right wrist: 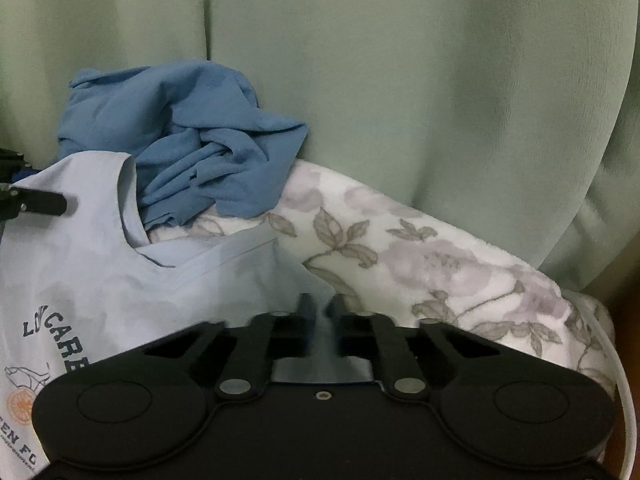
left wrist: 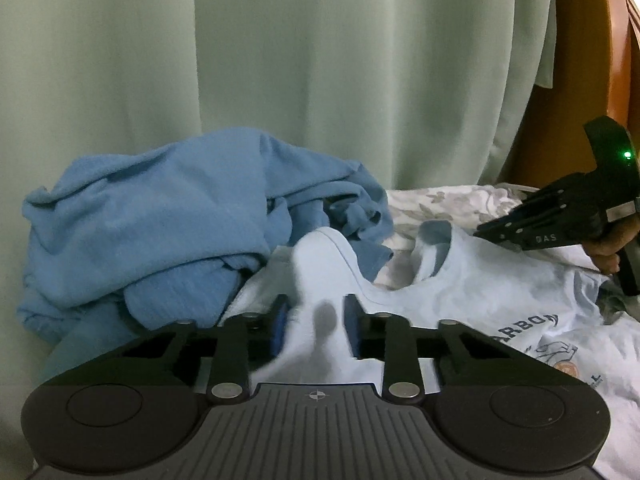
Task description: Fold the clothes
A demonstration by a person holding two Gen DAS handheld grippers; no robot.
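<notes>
A light blue printed T-shirt lies front up on the bed, its neck opening toward the curtain. My left gripper is shut on a raised fold of the shirt at one shoulder, with cloth bunched between the blue pads. In the right wrist view that same gripper pinches the shirt at the left edge. My right gripper is shut on the other shoulder, a thin ridge of cloth between its fingers. From the left wrist view it shows at the right, held by a hand.
A crumpled darker blue garment is heaped behind the shirt, against the pale green curtain. A white floral blanket covers the bed. A wooden headboard stands at the right, and a white cable runs along the bed's edge.
</notes>
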